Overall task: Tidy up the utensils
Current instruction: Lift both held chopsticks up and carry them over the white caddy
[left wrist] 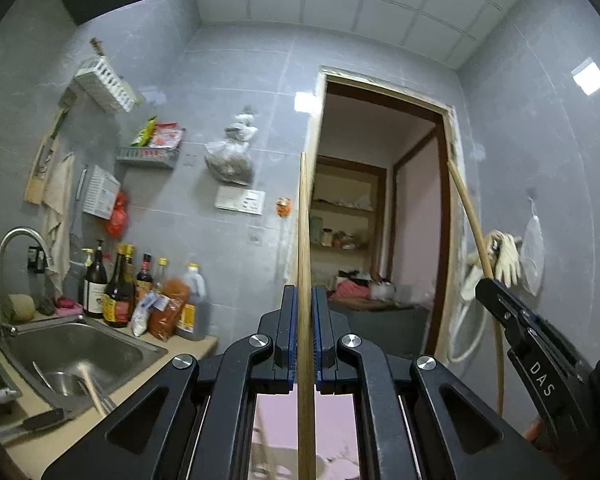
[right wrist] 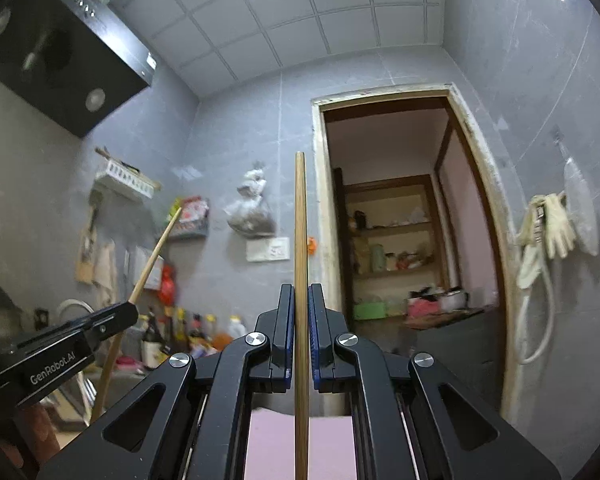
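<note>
My left gripper [left wrist: 304,292] is shut on a wooden chopstick [left wrist: 303,220] that stands upright between its blue pads. My right gripper [right wrist: 301,290] is shut on a second wooden chopstick [right wrist: 300,216], also upright. Both are raised in the air, facing the far wall and doorway. The right gripper [left wrist: 500,300] with its chopstick [left wrist: 470,216] shows at the right of the left wrist view. The left gripper [right wrist: 112,320] with its chopstick [right wrist: 156,252] shows at the left of the right wrist view. More utensils [left wrist: 90,390] lie in a steel bowl in the sink.
A steel sink [left wrist: 72,340] with a tap [left wrist: 18,248] is at lower left. Bottles [left wrist: 116,292] stand on the counter behind it. White wall racks [left wrist: 106,84] hang above. A range hood [right wrist: 60,52] is overhead. An open doorway [left wrist: 380,220] is ahead.
</note>
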`<state>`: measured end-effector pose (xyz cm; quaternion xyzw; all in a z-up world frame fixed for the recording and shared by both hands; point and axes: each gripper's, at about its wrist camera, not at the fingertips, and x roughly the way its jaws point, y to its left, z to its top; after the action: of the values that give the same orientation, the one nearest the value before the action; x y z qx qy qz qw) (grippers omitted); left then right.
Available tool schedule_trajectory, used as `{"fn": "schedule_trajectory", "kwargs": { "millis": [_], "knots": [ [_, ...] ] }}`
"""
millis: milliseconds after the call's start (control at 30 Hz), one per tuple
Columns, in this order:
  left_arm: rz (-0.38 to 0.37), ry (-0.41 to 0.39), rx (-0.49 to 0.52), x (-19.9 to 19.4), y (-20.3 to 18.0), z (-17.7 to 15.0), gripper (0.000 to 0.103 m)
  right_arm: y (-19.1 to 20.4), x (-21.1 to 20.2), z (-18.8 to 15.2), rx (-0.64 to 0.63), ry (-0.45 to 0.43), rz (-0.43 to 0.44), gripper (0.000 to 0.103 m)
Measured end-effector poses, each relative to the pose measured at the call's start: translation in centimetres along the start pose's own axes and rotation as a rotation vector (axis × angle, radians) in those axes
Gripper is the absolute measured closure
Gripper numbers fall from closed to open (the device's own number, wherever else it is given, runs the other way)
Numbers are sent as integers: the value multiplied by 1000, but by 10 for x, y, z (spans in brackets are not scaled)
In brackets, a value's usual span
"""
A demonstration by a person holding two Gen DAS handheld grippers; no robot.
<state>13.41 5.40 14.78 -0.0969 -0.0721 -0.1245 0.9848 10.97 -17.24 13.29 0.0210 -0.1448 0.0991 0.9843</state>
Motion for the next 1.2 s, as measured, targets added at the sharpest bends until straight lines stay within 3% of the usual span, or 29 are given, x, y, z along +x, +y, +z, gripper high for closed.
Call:
{"fn": "schedule_trajectory", "kwargs": {
  "millis": [267,467,867,1200],
  "knots": [
    [138,-28,-42,2,63,-2,98,33,34,-11,105,12,97,99],
    [179,-62,-134,0,102,-24,98,54,51,-35,133,9,105,99],
    [219,-75,-257,5,136,-47,98,48,69,-72,272,94,204,99],
    [171,-24,-312,16,140,-58,98,51,79,-81,301,142,227,99]
  ]
}}
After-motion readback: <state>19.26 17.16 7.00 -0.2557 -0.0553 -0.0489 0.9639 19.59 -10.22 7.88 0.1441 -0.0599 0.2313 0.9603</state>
